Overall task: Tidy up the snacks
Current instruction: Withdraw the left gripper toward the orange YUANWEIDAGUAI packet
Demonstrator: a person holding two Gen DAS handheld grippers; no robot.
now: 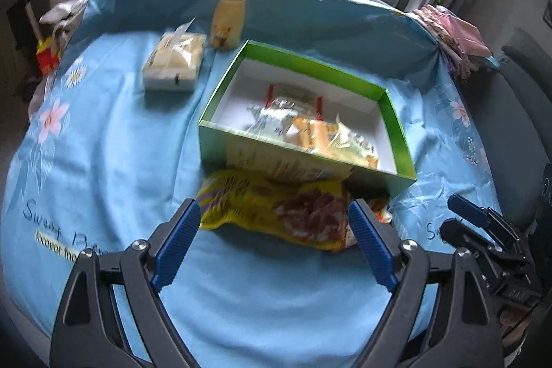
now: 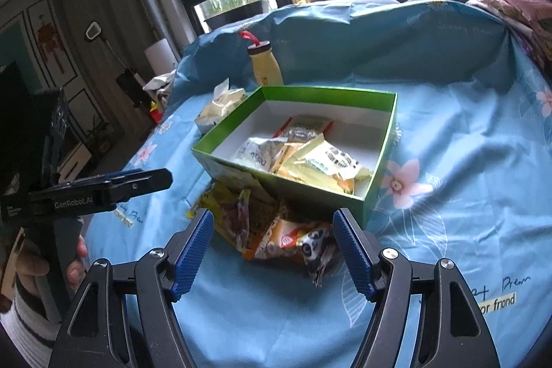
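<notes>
Both sets of jaws stand apart and empty: my left gripper straddles the yellow snack bag, my right gripper the orange packet. Both snacks lie on the blue cloth against the near wall of the green box. Risks: the overlapping bags may drag each other, or a jaw may snag the box wall and shove it.

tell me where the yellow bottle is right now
The yellow bottle stands upright on the blue cloth beyond the green box's far left corner, next to the tissue pack, in both wrist views.
</notes>
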